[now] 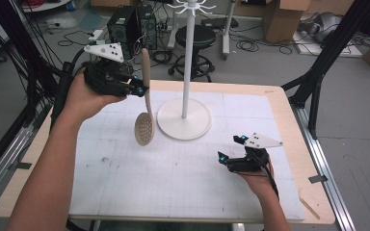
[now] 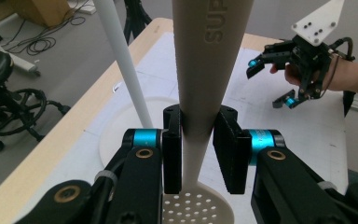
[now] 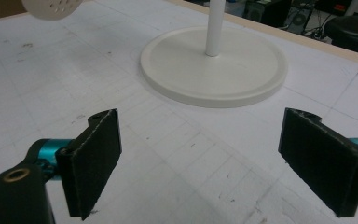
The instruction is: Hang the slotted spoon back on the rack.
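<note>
Item: slotted spoon [image 1: 144,126], beige plastic, perforated bowl hanging downward, handle pointing up. Held off the table [image 1: 188,192], just left of the stand's round base.

Holder: left gripper [image 1: 139,90], raised above the table's far left area. Its fingers [image 2: 171,154] are clamped on the narrow part of the handle, one pad on each side.

Second tool: right gripper [image 1: 231,151], low over the table's right side, well apart from the spoon. Its fingers [image 3: 93,158] stand wide apart with nothing between them.

Fixture: white rack stand [image 1: 183,118], tall pole with hooks at the top, broad disc base.

Risk notes: the handle tapers and looks smooth, so the spoon could slide or pivot in the grip if swung quickly. The pole stands close; a sideways move may knock it and tip or shift the stand. The hooks sit high, so a misjudged lift could miss them.
</note>
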